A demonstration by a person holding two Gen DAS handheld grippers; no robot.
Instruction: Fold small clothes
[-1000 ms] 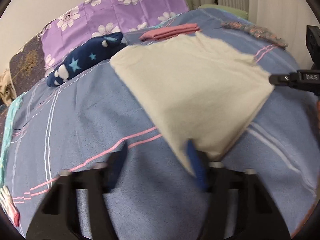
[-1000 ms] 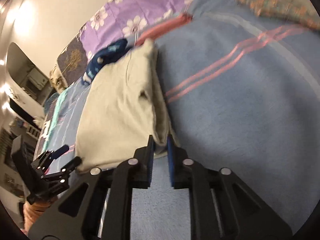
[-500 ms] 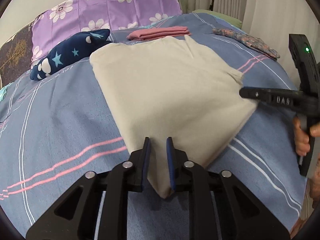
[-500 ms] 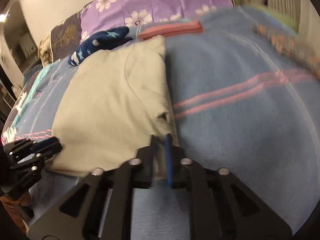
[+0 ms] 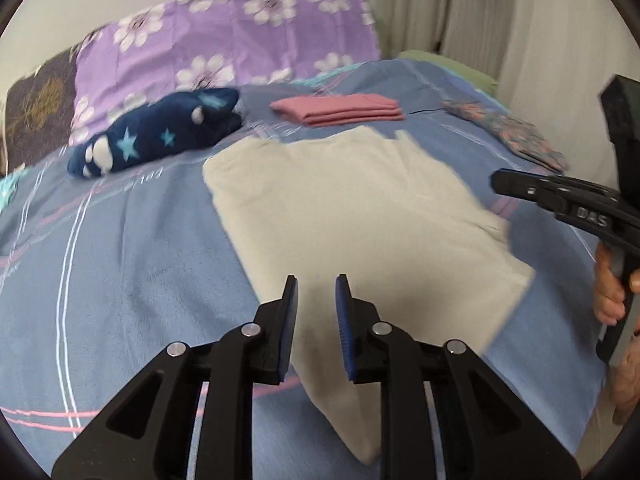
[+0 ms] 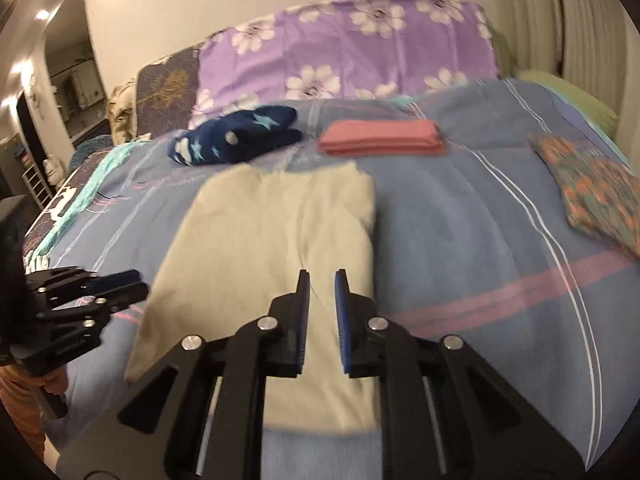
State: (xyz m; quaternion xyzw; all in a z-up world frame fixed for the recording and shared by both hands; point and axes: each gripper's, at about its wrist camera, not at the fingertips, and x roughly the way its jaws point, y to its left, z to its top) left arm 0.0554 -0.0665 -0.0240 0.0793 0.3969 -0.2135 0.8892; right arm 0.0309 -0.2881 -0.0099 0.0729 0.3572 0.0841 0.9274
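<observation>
A cream garment (image 5: 360, 216) lies flat and folded on the blue striped bed cover (image 5: 120, 264); it also shows in the right wrist view (image 6: 272, 232). My left gripper (image 5: 316, 292) hovers above its near edge, jaws slightly apart and empty. My right gripper (image 6: 322, 286) hovers above the garment's near right part, jaws slightly apart and empty. The right gripper shows at the right of the left wrist view (image 5: 560, 200). The left gripper shows at the left of the right wrist view (image 6: 88, 292).
A folded pink garment (image 5: 340, 109) lies behind the cream one. A navy star-patterned garment (image 5: 156, 136) lies at the back left. A floral patterned cloth (image 6: 592, 184) lies at the right. A purple flowered pillow (image 5: 224, 40) stands at the bed's head.
Both grippers have let go of the cream garment and risen above it. The garment has dropped flat onto the bed. Both jaws have opened a little.
</observation>
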